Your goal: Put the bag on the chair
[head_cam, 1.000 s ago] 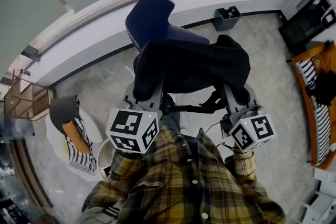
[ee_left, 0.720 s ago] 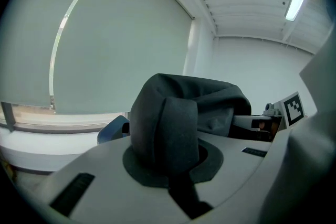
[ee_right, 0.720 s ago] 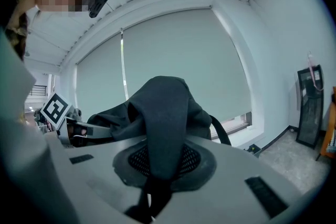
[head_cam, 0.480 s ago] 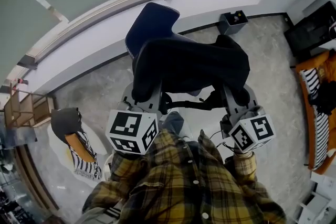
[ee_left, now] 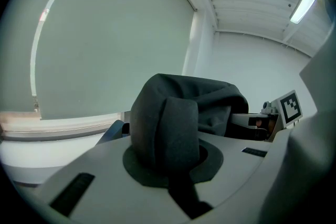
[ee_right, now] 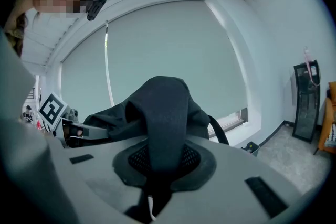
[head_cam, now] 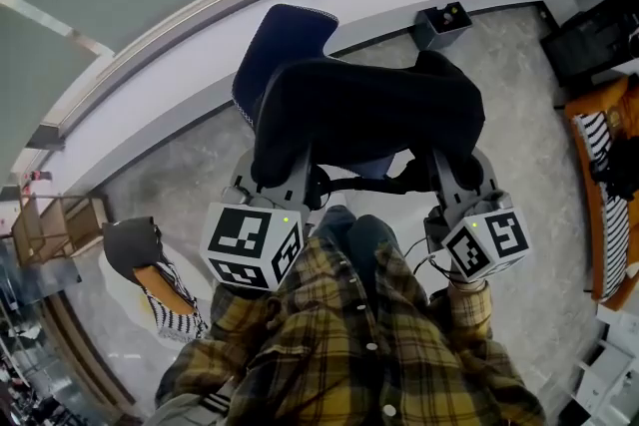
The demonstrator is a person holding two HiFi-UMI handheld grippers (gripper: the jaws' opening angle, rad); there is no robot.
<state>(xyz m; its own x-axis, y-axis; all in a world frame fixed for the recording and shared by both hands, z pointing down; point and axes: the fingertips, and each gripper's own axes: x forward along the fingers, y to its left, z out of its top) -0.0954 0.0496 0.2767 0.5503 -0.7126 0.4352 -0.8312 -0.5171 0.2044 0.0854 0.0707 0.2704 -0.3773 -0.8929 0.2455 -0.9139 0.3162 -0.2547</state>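
Note:
I hold a black fabric bag (head_cam: 369,110) up in front of me with both grippers. My left gripper (head_cam: 288,177) is shut on the bag's left end, where a dark fold (ee_left: 167,128) bulges up between its jaws. My right gripper (head_cam: 454,177) is shut on the right end, with a black strap (ee_right: 165,113) running down between its jaws. The bag hangs over the blue chair (head_cam: 285,40). Only the chair's backrest and a strip of seat show past the bag.
A small black bin (head_cam: 442,21) stands by the curved white wall. An orange bench (head_cam: 591,205) with striped cloth is at the right, below a black cabinet (head_cam: 589,30). At the left are a white seat with striped cloth (head_cam: 160,289) and a wooden shelf (head_cam: 45,224).
The bag and both grippers have moved forward over the chair, so the blue seat is now mostly covered. Both grips are unchanged.

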